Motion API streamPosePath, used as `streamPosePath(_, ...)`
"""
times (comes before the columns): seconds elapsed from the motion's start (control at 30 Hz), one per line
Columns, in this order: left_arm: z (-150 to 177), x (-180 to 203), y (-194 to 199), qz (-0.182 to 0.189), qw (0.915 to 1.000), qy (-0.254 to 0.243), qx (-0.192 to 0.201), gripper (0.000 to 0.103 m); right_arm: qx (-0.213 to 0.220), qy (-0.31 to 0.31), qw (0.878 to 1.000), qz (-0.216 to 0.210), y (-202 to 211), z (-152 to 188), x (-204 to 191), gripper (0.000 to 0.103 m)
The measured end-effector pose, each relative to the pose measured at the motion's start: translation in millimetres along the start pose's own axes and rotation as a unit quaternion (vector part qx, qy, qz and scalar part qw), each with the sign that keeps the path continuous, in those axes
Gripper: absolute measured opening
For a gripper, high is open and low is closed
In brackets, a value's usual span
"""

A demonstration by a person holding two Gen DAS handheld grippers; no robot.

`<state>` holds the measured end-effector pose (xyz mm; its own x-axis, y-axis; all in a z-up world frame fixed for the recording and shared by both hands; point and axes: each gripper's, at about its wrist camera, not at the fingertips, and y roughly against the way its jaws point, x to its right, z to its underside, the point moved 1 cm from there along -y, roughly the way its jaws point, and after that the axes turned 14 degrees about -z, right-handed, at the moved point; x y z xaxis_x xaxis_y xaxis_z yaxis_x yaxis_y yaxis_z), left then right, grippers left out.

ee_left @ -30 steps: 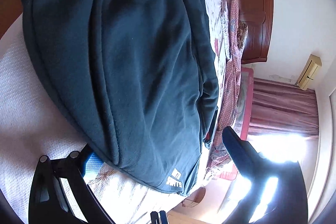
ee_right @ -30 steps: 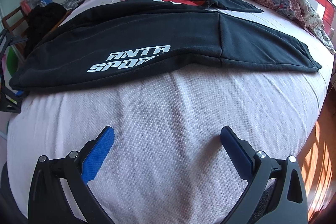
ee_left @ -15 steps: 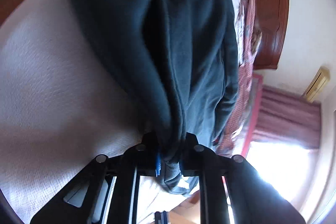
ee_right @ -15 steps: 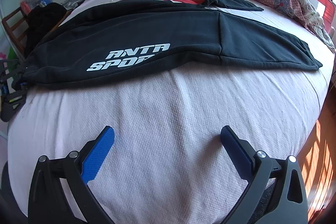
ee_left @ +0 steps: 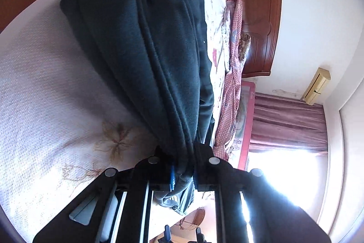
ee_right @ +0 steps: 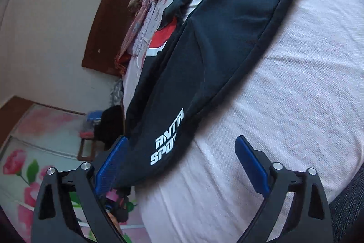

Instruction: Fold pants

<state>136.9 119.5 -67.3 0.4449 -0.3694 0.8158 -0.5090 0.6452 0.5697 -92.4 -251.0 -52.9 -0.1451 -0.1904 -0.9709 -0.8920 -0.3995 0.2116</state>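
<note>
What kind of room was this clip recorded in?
Most likely a home bedroom: dark pants lie on a bed with a wooden headboard, and curtains hang at a bright window.

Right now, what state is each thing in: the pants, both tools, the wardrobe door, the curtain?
Pants: spread on the bed, cuff end bunched and pinched.
Left tool: shut on the pants.
Right tool: closing; logo end of the pants between its pads, far pad not yet touching.
Wardrobe door: closed.
Curtain: drawn aside, window bright beside it.
Bed: covered with a white textured sheet.
</note>
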Motion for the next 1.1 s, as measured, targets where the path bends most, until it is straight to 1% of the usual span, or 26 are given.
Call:
streamPosePath(0.03, -0.3, 1.8, 1.1, 0.0, 1.0, -0.003, 0.0, 0.01, 0.008, -0.015, 1.0, -0.003, -1.5, -5.7, 4.5, 0.063)
streamPosePath(0.07, -1.2, 3.1, 1.8, 0.0, 1.0, -0.004, 0.001, 0.01, 0.015, -0.026, 0.999, -0.01, -2.9, -10.1, 7.8, 0.058)
streamPosePath(0.13, -2.9, 3.5, 4.9, 0.002, 1.0, -0.003, 0.0, 0.01, 0.02, -0.037, 0.999, -0.002, -8.5, -15.2, 12.0, 0.058)
streamPosePath(0.3, -2.7, 1.7, 12.5, 0.004, 1.0, -0.004, -0.001, 0.01, 0.008, -0.054, 0.998, 0.013, -28.8, -13.2, 10.6, 0.058)
streamPosePath(0.4, -1.1, -2.7, 11.1, 0.008, 1.0, -0.006, 0.001, 0.01, 0.007, -0.038, 0.999, 0.034, -40.7, -9.9, 3.1, 0.058)
streamPosePath(0.43, -0.8, -2.7, 11.1, 0.01, 0.9999, -0.005, 0.001, 0.01, 0.008, -0.032, 0.999, 0.04, -43.9, -10.3, 1.4, 0.056)
streamPosePath(0.47, 0.3, -1.5, 10.0, 0.013, 0.9999, -0.006, 0.002, 0.01, -0.001, -0.026, 0.999, 0.047, -49.7, -9.9, -0.6, 0.029)
streamPosePath(0.5, 0.9, -2.1, 11.4, 0.013, 0.9999, -0.008, 0.004, 0.01, -0.018, -0.017, 0.998, 0.056, -56.2, -9.0, -1.8, 0.006)
streamPosePath(0.57, 2.7, -2.2, 12.9, 0.018, 0.9997, -0.012, 0.012, 0.01, -0.031, 0.018, 0.997, 0.074, -60.0, -6.7, -9.0, 0.005)
streamPosePath(0.6, 4.1, -1.7, 14.6, 0.018, 0.9995, -0.017, 0.018, 0.01, -0.037, 0.035, 0.996, 0.075, -59.5, -4.8, -15.3, 0.005)
streamPosePath(0.63, 5.6, -0.6, 17.1, 0.018, 0.9993, -0.023, 0.025, 0.01, -0.04, 0.044, 0.996, 0.067, -55.9, -4.3, -17.3, 0.005)
streamPosePath(0.77, 14.8, 1.1, 31.1, 0.029, 0.9975, -0.036, 0.053, 0.01, -0.049, 0.055, 0.997, 0.036, -34.8, -5.5, -31.7, 0.005)
streamPosePath(0.9, 35.9, -0.7, 53.3, 0.038, 0.9958, -0.048, 0.068, 0.01, -0.075, 0.064, 0.995, 0.017, -9.6, -0.8, -37.2, 0.005)
streamPosePath(1.0, 55.2, -7.3, 72.8, 0.032, 0.9951, -0.055, 0.075, 0.01, -0.094, 0.066, 0.993, 0.009, 13.2, 5.7, -36.4, 0.005)
streamPosePath(1.1, 79.0, -18.0, 93.4, 0.02, 0.9951, -0.061, 0.075, 0.01, -0.11, 0.07, 0.991, 0.014, 33.0, 16.0, -32.2, 0.005)
